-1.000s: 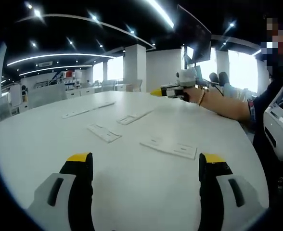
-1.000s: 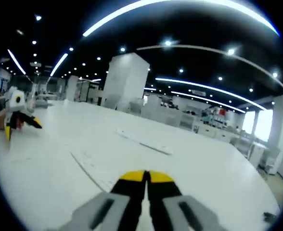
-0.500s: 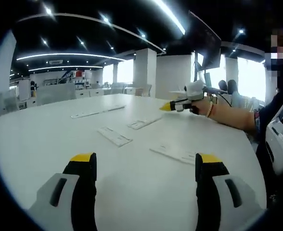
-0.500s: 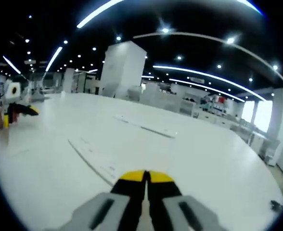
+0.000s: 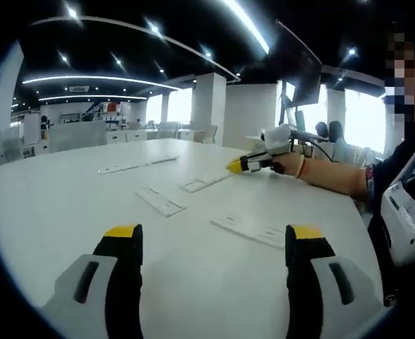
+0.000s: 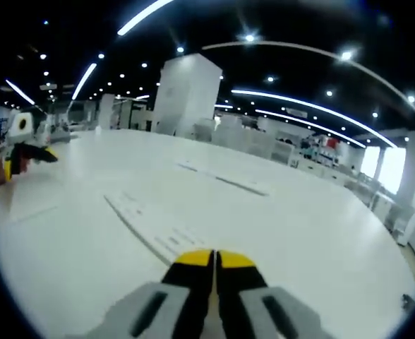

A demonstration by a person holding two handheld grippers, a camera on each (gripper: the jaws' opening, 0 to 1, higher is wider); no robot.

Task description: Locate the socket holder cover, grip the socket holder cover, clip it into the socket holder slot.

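Several flat white plastic pieces lie on the white table [image 5: 66,205]; I cannot tell cover from holder. The left gripper view has one piece [image 5: 161,201] ahead left, one [image 5: 203,183] further back, and a wider one [image 5: 250,230] ahead right. My left gripper [image 5: 213,236] stands open above the table, nothing between its jaws. My right gripper [image 5: 244,164], held by a hand [image 5: 286,161], comes in from the right, low over the table. In the right gripper view, my right gripper [image 6: 213,258] is shut, just short of a long white piece [image 6: 151,224].
Thin white strips lie further back [image 5: 133,166] [image 6: 229,183]. The left gripper [image 6: 22,151] shows at the far left of the right gripper view. A person's arm and body [image 5: 398,191] are at the table's right edge. White pillars and desks stand behind.
The right gripper has come down and forward over the table, and the long white piece now looks closer under its tips. The left gripper has barely moved.
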